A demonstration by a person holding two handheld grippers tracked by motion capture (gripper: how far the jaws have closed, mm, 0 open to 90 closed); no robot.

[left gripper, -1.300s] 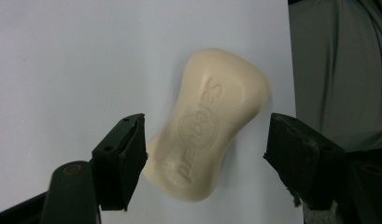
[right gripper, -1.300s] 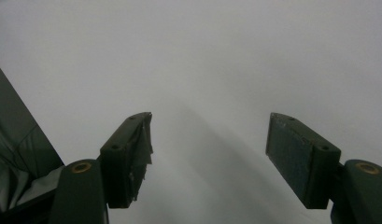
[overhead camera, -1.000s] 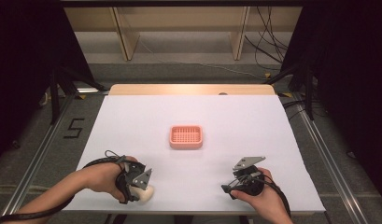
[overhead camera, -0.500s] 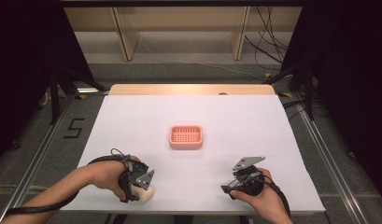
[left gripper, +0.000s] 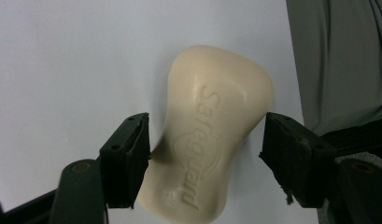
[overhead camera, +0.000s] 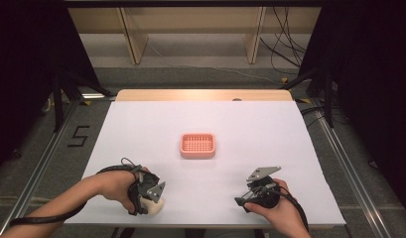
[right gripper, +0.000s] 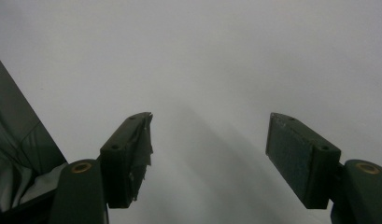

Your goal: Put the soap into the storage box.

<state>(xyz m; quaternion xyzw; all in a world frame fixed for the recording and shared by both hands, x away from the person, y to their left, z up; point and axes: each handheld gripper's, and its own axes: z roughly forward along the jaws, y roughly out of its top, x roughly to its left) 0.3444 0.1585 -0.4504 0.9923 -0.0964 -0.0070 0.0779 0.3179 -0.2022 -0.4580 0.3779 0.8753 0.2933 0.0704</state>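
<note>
Near edge of the desk, left side: the left gripper straddles a cream bar of soap, jaws spread wide either side of its waist, the left pad just beside the bar, the right a touch apart, not yet squeezing. In the high view the bar peeps out under that gripper at the desk's front lip. Soap looks stiff, light-ish and smooth, prob. slippery on its rounded sides; judged best taken across the narrow waist, pads flat, firm but not hard enough to dent it. Bar's underside and lower end are cut off; lettering partly readable, the rest indistinct. Right gripper, jaws wide w/ nothing between, hangs over bare white desk near the front right; left pad looks frayed. Farther off, mid-desk, a pink slotted soap dish sits well apart from both. Beyond the desk, shelving and cables, dim.
</note>
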